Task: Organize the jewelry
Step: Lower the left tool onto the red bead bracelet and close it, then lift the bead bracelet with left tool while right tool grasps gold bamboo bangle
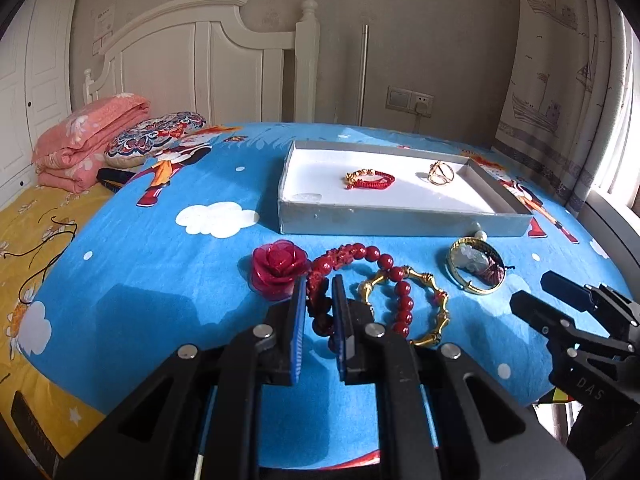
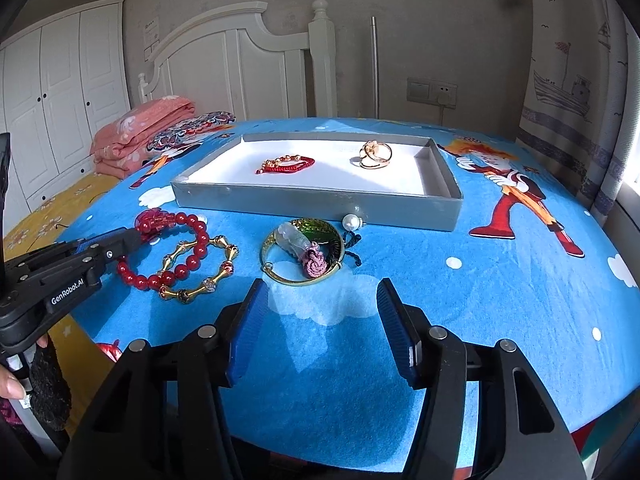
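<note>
The left gripper (image 1: 318,308) is clenched on the red bead bracelet (image 1: 384,276): its blue pads (image 1: 298,320) pinch the dark carved beads at the bracelet's near-left side, and those beads are mostly hidden between the fingers. The rest of the loop trails ahead and to the right of the tips, lying across the gold bamboo-link bangle (image 1: 420,308), whose near edge is cut off behind the right finger. Just left of the tips sits a red rose ornament (image 1: 278,268), partly covered by the left finger.

Further right, the right gripper (image 2: 320,320) hangs released, its jaws apart with nothing between them, only the blue cartoon sheet (image 2: 500,300) below. Directly ahead of it lies a gold hoop (image 2: 304,252) holding a pale carved pendant and a pink knot; what the green part inside is cannot be made out. A pearl (image 2: 350,222) rests just beyond it against the grey tray (image 2: 320,202). Inside the tray, well ahead of both grippers, lie a red cord bracelet (image 2: 286,164) and gold rings (image 2: 376,154).
</note>
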`<act>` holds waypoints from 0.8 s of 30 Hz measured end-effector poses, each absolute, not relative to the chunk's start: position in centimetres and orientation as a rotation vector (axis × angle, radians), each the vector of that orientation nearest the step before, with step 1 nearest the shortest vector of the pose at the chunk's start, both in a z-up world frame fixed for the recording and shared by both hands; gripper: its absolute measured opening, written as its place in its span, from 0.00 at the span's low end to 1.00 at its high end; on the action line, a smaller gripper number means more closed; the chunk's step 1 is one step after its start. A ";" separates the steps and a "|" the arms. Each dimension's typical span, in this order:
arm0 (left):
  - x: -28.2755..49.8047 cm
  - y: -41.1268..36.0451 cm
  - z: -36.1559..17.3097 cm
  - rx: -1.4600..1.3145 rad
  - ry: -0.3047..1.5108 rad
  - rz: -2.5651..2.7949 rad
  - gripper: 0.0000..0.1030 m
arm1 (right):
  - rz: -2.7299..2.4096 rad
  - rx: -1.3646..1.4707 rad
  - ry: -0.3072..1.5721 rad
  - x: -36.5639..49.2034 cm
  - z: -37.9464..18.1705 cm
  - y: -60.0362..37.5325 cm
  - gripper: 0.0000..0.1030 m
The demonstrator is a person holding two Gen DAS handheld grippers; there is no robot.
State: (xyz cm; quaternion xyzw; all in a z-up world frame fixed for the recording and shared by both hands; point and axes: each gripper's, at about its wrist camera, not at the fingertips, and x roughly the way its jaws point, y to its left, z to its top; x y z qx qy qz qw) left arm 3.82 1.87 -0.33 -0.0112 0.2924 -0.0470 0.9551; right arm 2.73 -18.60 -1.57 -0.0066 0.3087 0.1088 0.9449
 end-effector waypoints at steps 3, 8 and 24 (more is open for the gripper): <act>3.3 2.4 1.3 -0.036 0.547 -0.090 0.12 | 0.257 -0.019 0.634 3.2 -1.3 -17.5 0.48; 2.4 3.2 3.5 -0.037 0.490 -0.082 0.12 | 0.312 -0.033 0.641 3.9 -0.9 -15.1 0.47; 1.9 4.7 0.8 -0.077 0.564 -0.099 0.12 | 0.317 -0.096 0.726 5.8 -2.5 -12.0 0.25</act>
